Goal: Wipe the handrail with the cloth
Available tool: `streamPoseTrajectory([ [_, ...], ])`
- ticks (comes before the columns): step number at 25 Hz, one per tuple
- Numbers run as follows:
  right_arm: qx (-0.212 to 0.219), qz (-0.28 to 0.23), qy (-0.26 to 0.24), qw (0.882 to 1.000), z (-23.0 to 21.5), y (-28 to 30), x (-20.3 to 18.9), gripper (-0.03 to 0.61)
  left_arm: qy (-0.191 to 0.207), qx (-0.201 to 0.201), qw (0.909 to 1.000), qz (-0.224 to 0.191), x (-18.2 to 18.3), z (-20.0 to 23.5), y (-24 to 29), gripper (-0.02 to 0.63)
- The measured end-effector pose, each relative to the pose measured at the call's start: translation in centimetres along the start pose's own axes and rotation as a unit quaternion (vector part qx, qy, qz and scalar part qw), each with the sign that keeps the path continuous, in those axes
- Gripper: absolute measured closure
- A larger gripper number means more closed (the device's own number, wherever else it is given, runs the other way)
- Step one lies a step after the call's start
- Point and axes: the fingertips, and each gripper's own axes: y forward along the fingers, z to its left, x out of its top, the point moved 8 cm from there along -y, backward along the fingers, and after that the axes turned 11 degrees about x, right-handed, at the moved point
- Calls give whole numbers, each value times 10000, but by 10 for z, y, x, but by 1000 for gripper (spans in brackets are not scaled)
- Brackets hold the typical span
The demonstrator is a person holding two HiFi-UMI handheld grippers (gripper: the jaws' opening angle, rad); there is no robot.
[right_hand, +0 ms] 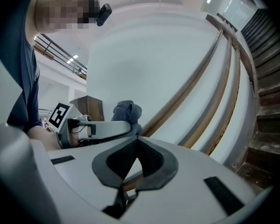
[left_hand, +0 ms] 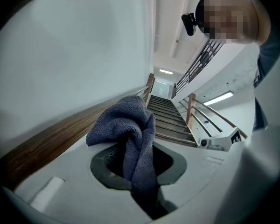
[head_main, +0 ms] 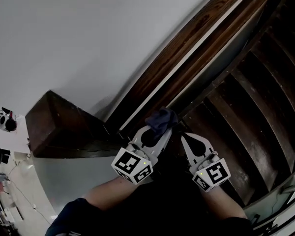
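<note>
The left hand-held gripper [head_main: 160, 130] is clamping the bunched cloth [head_main: 162, 117] near the handrail [head_main: 201, 26]. The right hand-held gripper [head_main: 186, 137] is idling, jaws together and empty. Hard rubbing could be tugging the cloth free.

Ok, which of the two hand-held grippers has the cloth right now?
The left hand-held gripper: its jaws are clamped on the blue-grey cloth. The right hand-held gripper is shut with nothing between its jaws.
</note>
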Motion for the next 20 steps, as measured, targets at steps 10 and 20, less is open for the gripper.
streamPoseTrajectory([
  [10,478,94,-138,9987,54,6,7,570,41,3,9992,-405,17,-11,-66,537],
  [20,605,155,-222,9978,72,16,15,570,-32,19,9986,-533,25,-9,-87,537],
])
